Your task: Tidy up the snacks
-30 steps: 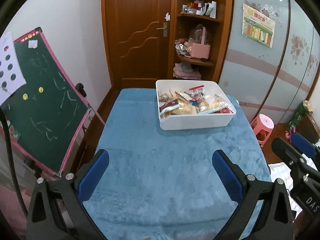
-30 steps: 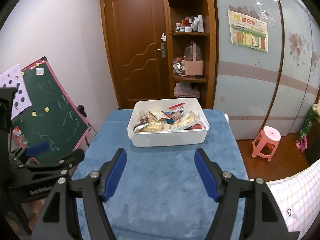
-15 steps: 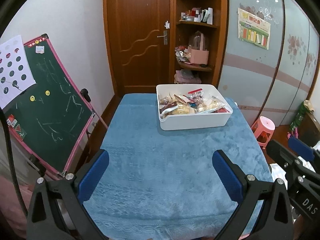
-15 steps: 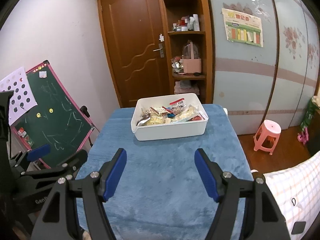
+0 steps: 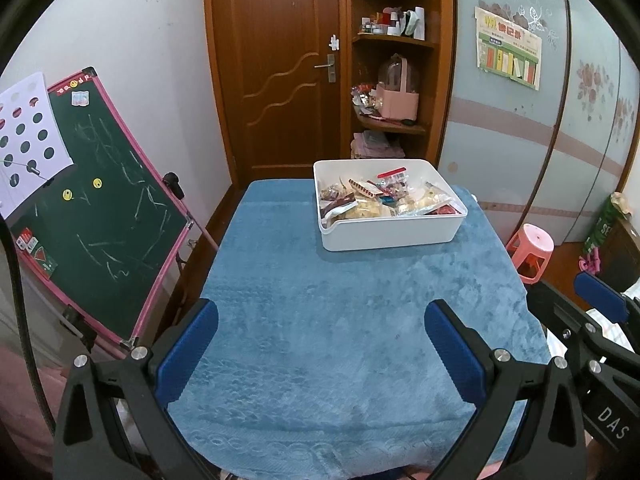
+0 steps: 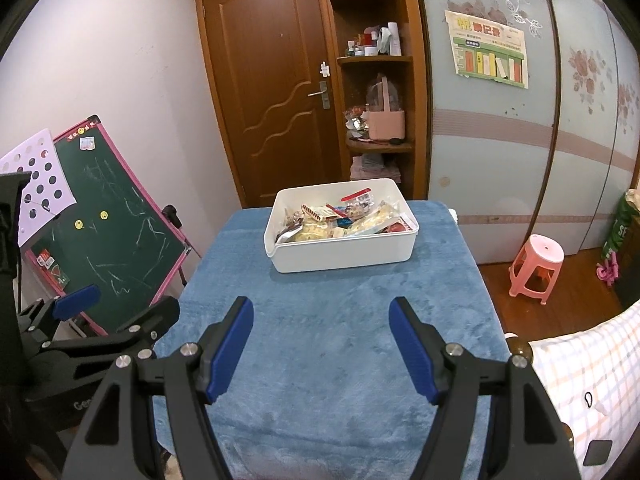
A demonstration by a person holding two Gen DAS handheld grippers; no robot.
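A white plastic bin (image 5: 390,234) (image 6: 344,254) stands at the far end of a table covered with a blue plush cloth (image 5: 320,320) (image 6: 328,344). Several wrapped snack packets (image 5: 384,202) (image 6: 340,222) are piled inside it. My left gripper (image 5: 322,322) hangs open over the near part of the cloth, well short of the bin, with nothing between its blue pads. My right gripper (image 6: 322,320) is open too, empty, also over the near cloth. Each gripper shows at the edge of the other's view.
A green chalkboard easel with a pink frame (image 5: 92,216) (image 6: 108,232) leans close to the table's left side. A pink stool (image 5: 530,248) (image 6: 536,270) stands on the floor to the right. A brown door and corner shelves (image 5: 384,80) are behind the table.
Both grippers have drawn back from the bin, which now looks smaller and farther. More of the cloth's near edge shows. Both jaws stay as wide as before.
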